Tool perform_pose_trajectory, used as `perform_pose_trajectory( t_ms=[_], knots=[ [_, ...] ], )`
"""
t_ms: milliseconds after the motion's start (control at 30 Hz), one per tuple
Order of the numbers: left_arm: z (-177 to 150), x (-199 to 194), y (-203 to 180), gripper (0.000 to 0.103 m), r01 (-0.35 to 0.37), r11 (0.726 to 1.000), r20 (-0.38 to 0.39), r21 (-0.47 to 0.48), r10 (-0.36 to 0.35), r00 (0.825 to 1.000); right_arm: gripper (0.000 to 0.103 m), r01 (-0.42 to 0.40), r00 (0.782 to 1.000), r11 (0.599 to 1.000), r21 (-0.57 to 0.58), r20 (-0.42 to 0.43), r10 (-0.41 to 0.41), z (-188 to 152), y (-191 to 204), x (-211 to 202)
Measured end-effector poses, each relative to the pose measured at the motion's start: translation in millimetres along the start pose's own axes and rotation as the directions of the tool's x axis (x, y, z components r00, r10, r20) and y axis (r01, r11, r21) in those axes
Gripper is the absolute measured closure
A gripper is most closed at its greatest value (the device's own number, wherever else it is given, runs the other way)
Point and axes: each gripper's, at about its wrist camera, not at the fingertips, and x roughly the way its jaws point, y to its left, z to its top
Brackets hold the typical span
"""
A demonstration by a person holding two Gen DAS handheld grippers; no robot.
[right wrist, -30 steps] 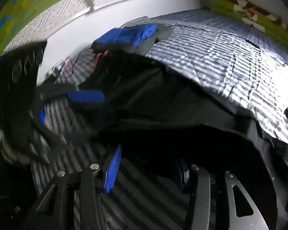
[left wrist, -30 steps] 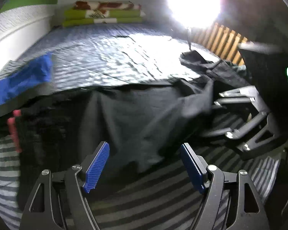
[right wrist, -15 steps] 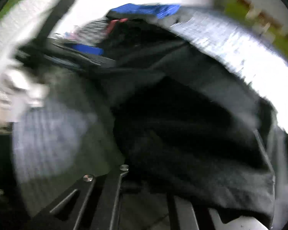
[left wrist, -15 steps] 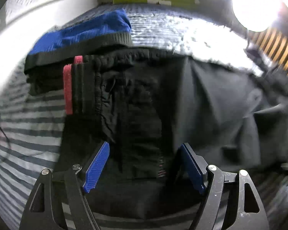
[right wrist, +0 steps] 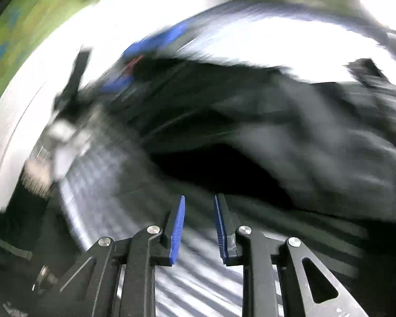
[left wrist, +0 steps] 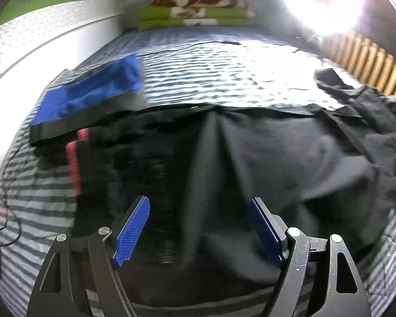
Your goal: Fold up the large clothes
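Holds the left tool (left wrist: 198, 203) wide open and angled down over the near part of the black garment (left wrist: 277, 158), with nothing between its blue pads. Seems poised that way to come down on a hem or a fold line.

Shows the right tool (right wrist: 200, 198) with its jaws opening from a narrow gap. Grips nothing: only the striped cover of the bed (left wrist: 211, 79) shows between the pads, with dark cloth lying beyond the tips.

Finds the black garment spread across the near half of the bed, from close to the left edge towards the right edge. Carries one raised crease running back from the near edge at about the middle. Bunches and rumples towards the right edge, so counts as not yet folded flat. Cannot tell what kind of garment, given the dark cloth and the heavy blur in the right wrist view.

Leaves a pile of folded clothes near the left edge, with a blue garment (left wrist: 92, 95) on top and a black piece with a red stripe (left wrist: 74, 163) below it, touching the left end of the black garment. Probably set there as finished work, out of the middle where folding needs room.

Stacks green folded blankets (left wrist: 192, 15) at the far edge, well apart.
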Motion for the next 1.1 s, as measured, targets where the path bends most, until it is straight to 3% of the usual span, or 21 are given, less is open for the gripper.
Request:
perform_pose_trajectory(
  t_ms=[33,100,133,200,333,433,500,600,700,800,1000,1100],
  knots=[
    [-0.7,1.6,-4.9,0.022,0.008,1.000,-0.004,0.012,-0.007,1.000,0.082,0.052,0.998,0.997,0.055,0.045,-0.055,1.6,-21.2,-19.1],
    [-1.7,4.5,-16.1,0.022,0.012,0.999,-0.012,0.029,-0.012,1.000,0.080,0.190,0.968,0.960,0.206,0.124,-0.218,8.7,-74.6,-61.8],
    [-2.5,6.4,-17.6,0.022,0.014,0.999,-0.016,0.032,-0.013,1.000,0.078,0.221,0.951,0.940,0.260,0.157,-0.267,12.2,-95.4,-78.4],
    [-3.5,9.9,-21.1,0.022,0.022,0.999,-0.023,0.029,-0.022,0.999,0.074,0.233,0.927,0.912,0.337,0.207,-0.313,24.0,-140.7,-106.6],
    [-6.3,17.6,-19.0,0.022,0.033,0.999,-0.034,0.015,-0.033,0.999,0.068,0.223,0.943,0.912,0.343,0.160,-0.291,57.9,-185.8,-99.1],
    [-7.7,23.9,-16.0,0.022,0.029,1.000,-0.047,0.006,-0.028,0.998,0.059,0.243,0.954,0.919,0.309,0.097,-0.285,76.3,-199.2,-69.3],
    [-8.0,28.8,-15.1,0.022,0.023,1.000,-0.057,0.005,-0.023,0.998,0.059,0.245,0.960,0.919,0.310,0.057,-0.275,80.3,-209.9,-53.1],
    [-6.5,34.0,-15.8,0.022,0.026,1.000,-0.061,0.004,-0.026,0.998,0.059,0.375,0.919,0.869,0.321,-0.006,-0.395,75.4,-224.3,-44.7],
    [-4.9,36.1,-16.3,0.022,0.033,0.999,-0.061,0.000,-0.033,0.998,0.059,0.298,0.949,0.876,0.380,-0.021,-0.314,61.2,-238.5,-44.7],
    [-4.0,38.7,-15.2,0.022,0.035,0.999,-0.063,-0.007,-0.035,0.997,0.059,0.201,0.978,0.910,0.364,-0.021,-0.208,59.8,-229.6,-43.4],
    [-4.3,40.1,-17.2,0.022,0.031,1.000,-0.066,0.002,-0.031,0.997,0.061,0.238,0.969,0.949,0.207,0.016,-0.247,77.0,-178.8,-49.6],
    [-4.9,41.0,-17.7,0.022,0.030,1.000,-0.068,0.008,-0.030,0.997,0.062,0.298,0.954,0.938,0.179,-0.026,-0.298,83.6,-177.1,-35.4]
  ],
)
